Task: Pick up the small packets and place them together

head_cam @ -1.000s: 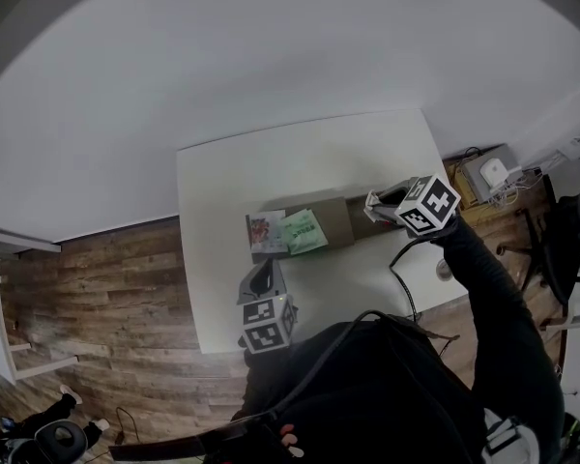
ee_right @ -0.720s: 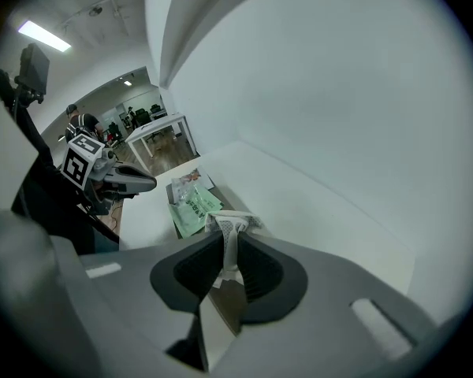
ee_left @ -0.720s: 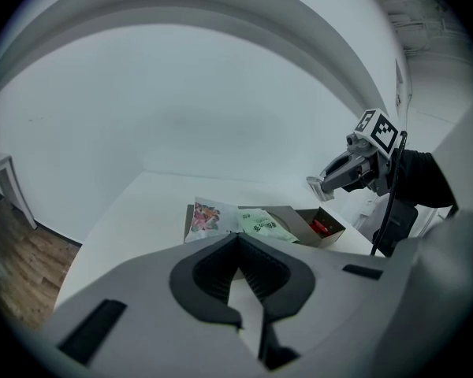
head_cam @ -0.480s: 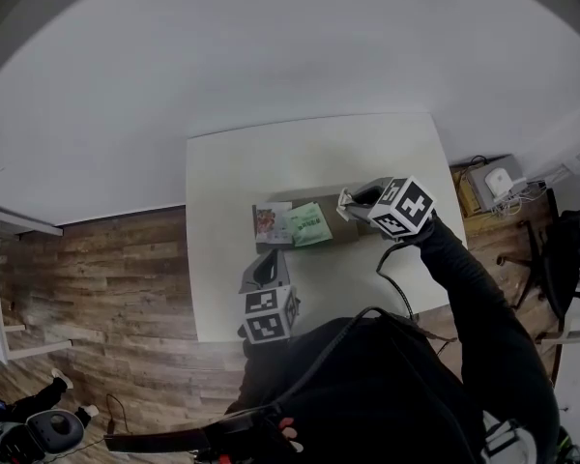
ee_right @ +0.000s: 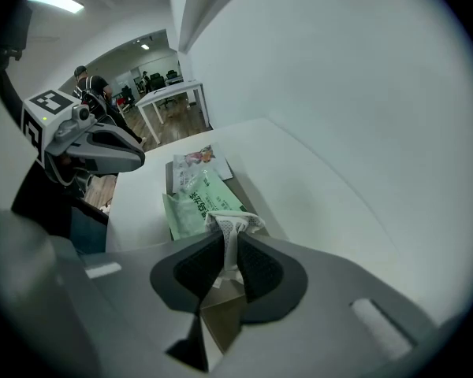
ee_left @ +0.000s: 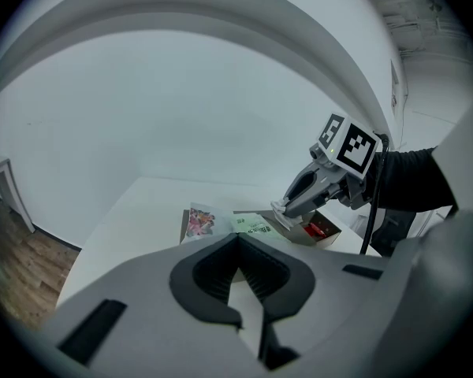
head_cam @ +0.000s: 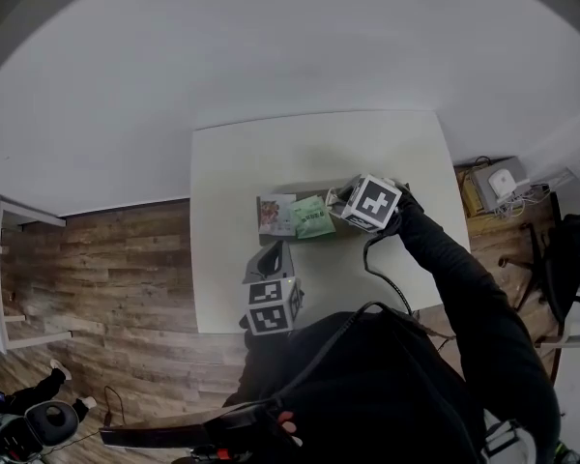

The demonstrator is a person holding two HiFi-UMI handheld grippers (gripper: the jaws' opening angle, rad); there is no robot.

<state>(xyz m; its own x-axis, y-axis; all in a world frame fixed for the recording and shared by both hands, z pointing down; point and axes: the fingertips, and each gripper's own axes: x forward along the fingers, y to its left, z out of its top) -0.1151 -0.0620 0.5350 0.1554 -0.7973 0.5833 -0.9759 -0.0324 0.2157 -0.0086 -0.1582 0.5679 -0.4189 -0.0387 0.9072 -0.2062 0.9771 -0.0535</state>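
Your right gripper (ee_right: 230,241) is clamped on a small white packet (ee_right: 235,225), which stands pinched between the jaws. It's right over the green packet (ee_right: 191,207) lying on the brown cardboard box (ee_left: 324,239). The floral packet (ee_right: 195,161) sits just beyond the green one. Your left gripper (ee_left: 238,241) hangs over the white table (ee_left: 142,203), jaws pressed together, nothing in them.
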